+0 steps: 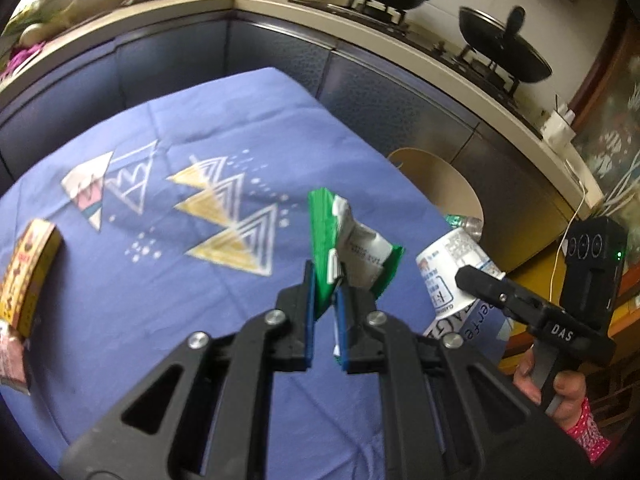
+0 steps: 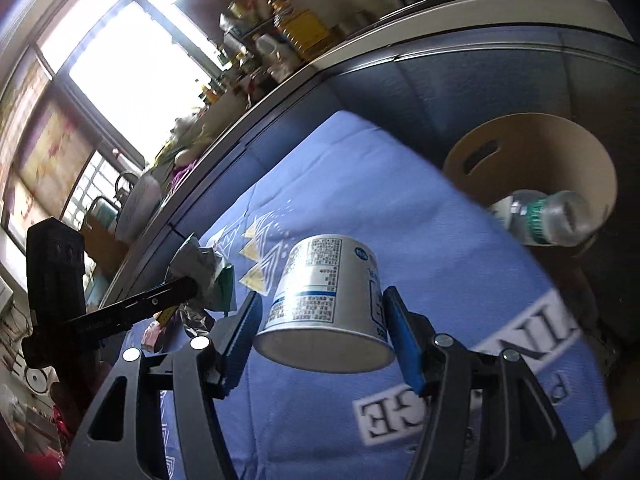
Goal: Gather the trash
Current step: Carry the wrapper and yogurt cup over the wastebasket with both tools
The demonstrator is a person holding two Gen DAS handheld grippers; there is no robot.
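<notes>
Jaws of the left gripper (image 1: 325, 280) were squeezed tight on a crumpled green and white wrapper (image 1: 352, 248), which was held up above the blue tablecloth (image 1: 160, 280). Jaws of the right gripper (image 2: 320, 320) were set wider and were pressed on both sides of a white paper cup (image 2: 326, 300), which was tipped over with its open mouth toward the camera. A person's hand (image 1: 560, 392) in a pink dotted sleeve was seen around the right gripper's handle.

The tablecloth was spread over a table beside a kitchen counter (image 1: 280, 4), and triangle shapes were printed on it. A tan round bin (image 2: 532, 168) was placed past the table's edge, and a clear plastic bottle (image 2: 548, 216) with a green label was lying in it. Two black pans (image 1: 504, 48) were left on the stove. A yellow snack box (image 1: 30, 272) was lying flat on the cloth's left side, well apart from the wrapper, with a pink packet (image 1: 12, 356) just beside it.
</notes>
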